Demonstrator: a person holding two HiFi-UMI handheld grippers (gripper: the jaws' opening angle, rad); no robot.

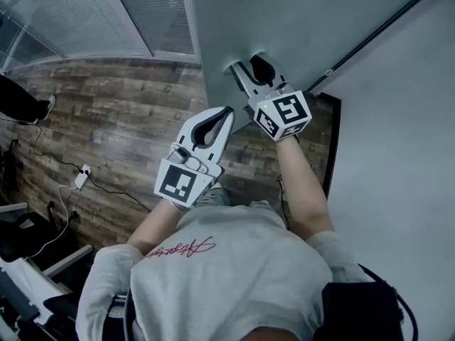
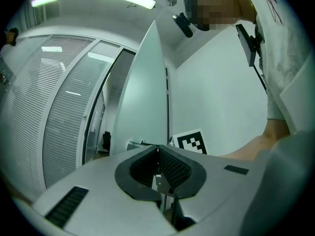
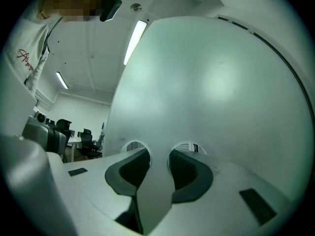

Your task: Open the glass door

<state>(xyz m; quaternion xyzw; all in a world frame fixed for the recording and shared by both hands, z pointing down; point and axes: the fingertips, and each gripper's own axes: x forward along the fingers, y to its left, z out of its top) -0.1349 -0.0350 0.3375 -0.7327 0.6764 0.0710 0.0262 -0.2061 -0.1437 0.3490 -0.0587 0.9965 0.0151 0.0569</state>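
The large frosted pale-green glass door (image 1: 284, 20) stood at twelve o'clock from the person, and from its angle against the plain white wall (image 1: 398, 155) at three o'clock it looked partly swung. The right gripper (image 3: 158, 156) was pinching the door's flat pale-grey handle bar (image 3: 155, 195), which filled the gap between the two ribbed pads. The left gripper (image 2: 158, 149) hung at about ten o'clock from the right one. Its claw was pressed together on nothing, just off the door's free edge.

The likeliest failure was slip. The bar looked smooth and flat, and the pads held it only by the sides, so a pull out of line with the door's arc could have dragged them along it or off it. A sudden release would have let the heavy pane swing on its own.

The idle left gripper was close enough to the door's edge to be struck if the pane came round further.

A step back toward eight o'clock risked snagging the white power strip and cable (image 1: 83, 176) on the wood-pattern plank floor (image 1: 106, 112).
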